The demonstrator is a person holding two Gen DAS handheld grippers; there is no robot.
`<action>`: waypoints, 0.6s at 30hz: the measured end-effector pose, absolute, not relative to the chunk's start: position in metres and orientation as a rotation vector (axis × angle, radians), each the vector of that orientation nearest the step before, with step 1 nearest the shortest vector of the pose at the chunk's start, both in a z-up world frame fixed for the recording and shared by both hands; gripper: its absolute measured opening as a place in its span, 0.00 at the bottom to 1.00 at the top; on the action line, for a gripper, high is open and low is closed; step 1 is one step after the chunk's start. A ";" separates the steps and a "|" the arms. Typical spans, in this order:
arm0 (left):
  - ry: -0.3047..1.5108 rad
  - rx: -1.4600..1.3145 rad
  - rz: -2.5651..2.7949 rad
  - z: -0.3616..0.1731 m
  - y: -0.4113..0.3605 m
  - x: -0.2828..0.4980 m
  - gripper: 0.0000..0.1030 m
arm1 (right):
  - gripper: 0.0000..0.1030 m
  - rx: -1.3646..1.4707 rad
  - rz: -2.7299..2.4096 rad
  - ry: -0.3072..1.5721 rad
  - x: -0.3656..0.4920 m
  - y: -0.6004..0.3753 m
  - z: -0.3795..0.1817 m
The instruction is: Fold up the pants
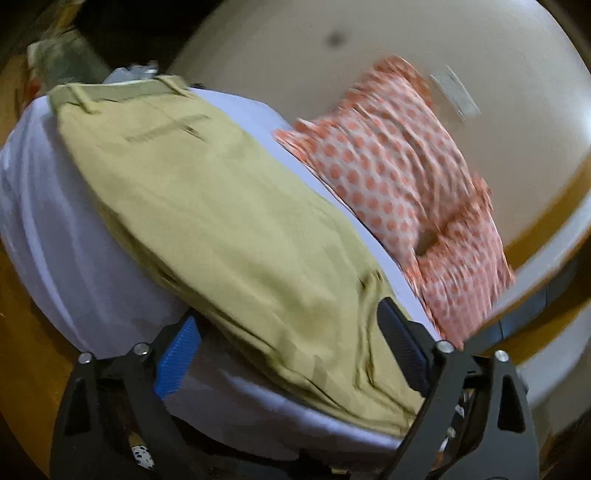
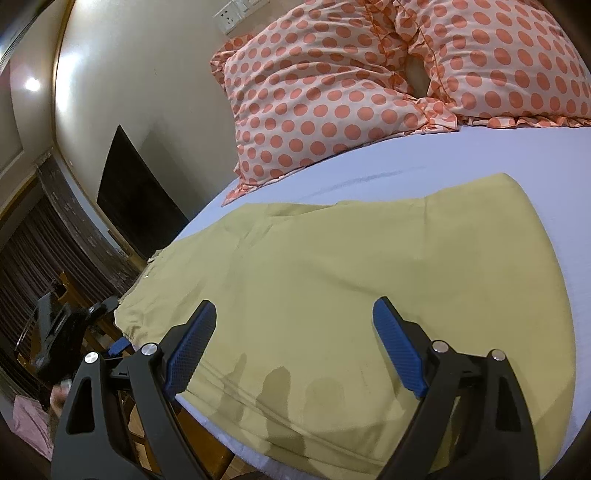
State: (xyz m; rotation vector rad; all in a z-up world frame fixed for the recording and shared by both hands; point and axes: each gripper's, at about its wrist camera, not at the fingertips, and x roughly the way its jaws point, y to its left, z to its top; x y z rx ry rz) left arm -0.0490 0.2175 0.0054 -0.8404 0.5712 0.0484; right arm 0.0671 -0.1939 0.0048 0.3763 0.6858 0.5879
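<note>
Khaki-yellow pants (image 1: 221, 221) lie flat on a white-sheeted bed (image 1: 44, 206), waistband at the far end in the left wrist view. My left gripper (image 1: 288, 317) is open, its blue-padded fingers (image 1: 177, 358) straddling the near leg end at the bed's edge. In the right wrist view the pants (image 2: 351, 277) spread across the bed (image 2: 498, 155). My right gripper (image 2: 295, 314) is open just above the near edge of the cloth, holding nothing. The left gripper (image 2: 110, 332) shows at the left by the pants' far end.
Two orange polka-dot pillows (image 2: 325, 96) lean against the wall at the head of the bed, also blurred in the left wrist view (image 1: 399, 177). A wall socket (image 2: 229, 16) sits above them. A dark panel (image 2: 133, 199) and wooden furniture stand beside the bed.
</note>
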 end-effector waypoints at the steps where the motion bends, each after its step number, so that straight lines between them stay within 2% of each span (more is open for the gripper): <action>1: 0.553 -0.856 0.085 0.006 0.231 -0.048 0.83 | 0.86 0.378 0.588 0.680 0.067 -0.195 0.005; 6: 0.528 -0.915 0.193 0.005 0.288 -0.032 0.71 | 0.86 0.401 0.575 0.665 0.069 -0.202 0.005; 9: 0.541 -0.961 0.226 0.000 0.311 -0.024 0.53 | 0.86 0.412 0.575 0.661 0.069 -0.205 0.005; 10: 0.543 -0.976 0.234 -0.002 0.318 -0.023 0.41 | 0.86 0.412 0.576 0.659 0.069 -0.206 0.005; 11: 0.557 -0.983 0.253 -0.005 0.323 -0.021 0.21 | 0.86 0.413 0.577 0.656 0.068 -0.207 0.005; 14: 0.603 -0.891 0.290 0.004 0.320 -0.015 0.14 | 0.86 0.422 0.577 0.650 0.067 -0.213 0.005; 18: 0.595 -0.513 0.307 0.070 0.262 0.012 0.11 | 0.86 0.444 0.552 0.627 0.065 -0.228 0.007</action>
